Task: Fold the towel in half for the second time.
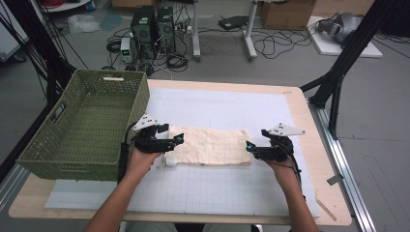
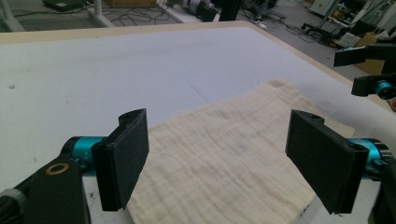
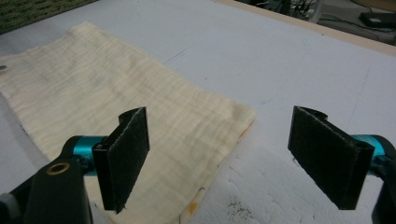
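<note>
A cream folded cloth (image 1: 210,146) lies flat on the white gridded mat (image 1: 217,193) in the middle of the table. My left gripper (image 1: 177,139) hovers at the cloth's left end, jaws wide open, nothing between them. In the left gripper view the cloth (image 2: 224,154) spreads out under and beyond the open left gripper (image 2: 229,163). My right gripper (image 1: 249,147) sits at the cloth's right end, also open and empty. In the right gripper view the cloth's near corner (image 3: 187,140) lies below the open right gripper (image 3: 224,161).
A green woven basket (image 1: 87,125) stands at the table's left side, close to my left hand. The wooden table edge (image 1: 319,140) runs along the right. Black frame legs, computers and cables stand on the floor behind.
</note>
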Demonstrator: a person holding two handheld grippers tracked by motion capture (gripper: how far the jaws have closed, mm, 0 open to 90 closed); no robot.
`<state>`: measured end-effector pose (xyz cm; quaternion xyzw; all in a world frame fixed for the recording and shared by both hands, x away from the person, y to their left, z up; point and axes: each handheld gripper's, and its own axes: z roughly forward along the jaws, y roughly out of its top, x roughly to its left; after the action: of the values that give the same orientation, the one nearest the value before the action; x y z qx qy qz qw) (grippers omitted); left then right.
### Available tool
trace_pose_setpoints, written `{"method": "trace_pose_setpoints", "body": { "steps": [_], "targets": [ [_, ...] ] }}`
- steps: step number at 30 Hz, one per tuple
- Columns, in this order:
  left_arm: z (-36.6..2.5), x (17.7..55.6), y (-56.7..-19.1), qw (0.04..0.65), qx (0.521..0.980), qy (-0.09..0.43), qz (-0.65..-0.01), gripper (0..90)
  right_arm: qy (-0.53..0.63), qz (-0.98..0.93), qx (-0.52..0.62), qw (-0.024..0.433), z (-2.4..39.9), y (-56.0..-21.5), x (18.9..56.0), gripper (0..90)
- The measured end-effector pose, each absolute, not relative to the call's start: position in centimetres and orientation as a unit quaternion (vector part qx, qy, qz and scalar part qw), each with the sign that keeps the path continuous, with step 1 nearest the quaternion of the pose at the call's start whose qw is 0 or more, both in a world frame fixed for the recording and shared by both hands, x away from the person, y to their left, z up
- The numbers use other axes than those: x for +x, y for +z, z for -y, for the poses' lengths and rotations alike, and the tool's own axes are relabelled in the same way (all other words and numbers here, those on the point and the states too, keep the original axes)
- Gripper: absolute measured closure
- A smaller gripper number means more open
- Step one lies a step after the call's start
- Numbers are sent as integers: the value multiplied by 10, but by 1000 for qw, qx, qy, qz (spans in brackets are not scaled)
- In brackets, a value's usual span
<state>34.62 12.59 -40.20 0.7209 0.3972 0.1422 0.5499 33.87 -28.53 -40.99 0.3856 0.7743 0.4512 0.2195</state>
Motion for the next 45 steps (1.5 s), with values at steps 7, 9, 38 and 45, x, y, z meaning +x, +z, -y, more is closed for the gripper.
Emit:
{"method": "trace_pose_setpoints", "body": {
  "steps": [7, 9, 38, 45],
  "targets": [
    [-125, 350, -403, 552, 718, 144, -398, 226, 449, -774, 389, 218, 286, -410, 339, 201],
    [-125, 351, -404, 550, 719, 145, -400, 228, 449, -775, 388, 218, 286, -410, 339, 201],
    [-116, 419, -428, 436, 762, 168, -448, 342, 447, -781, 385, 205, 285, -414, 341, 202],
    [-119, 423, -437, 407, 776, 153, -457, 411, 447, -781, 386, 204, 284, -414, 342, 202]
  ]
}}
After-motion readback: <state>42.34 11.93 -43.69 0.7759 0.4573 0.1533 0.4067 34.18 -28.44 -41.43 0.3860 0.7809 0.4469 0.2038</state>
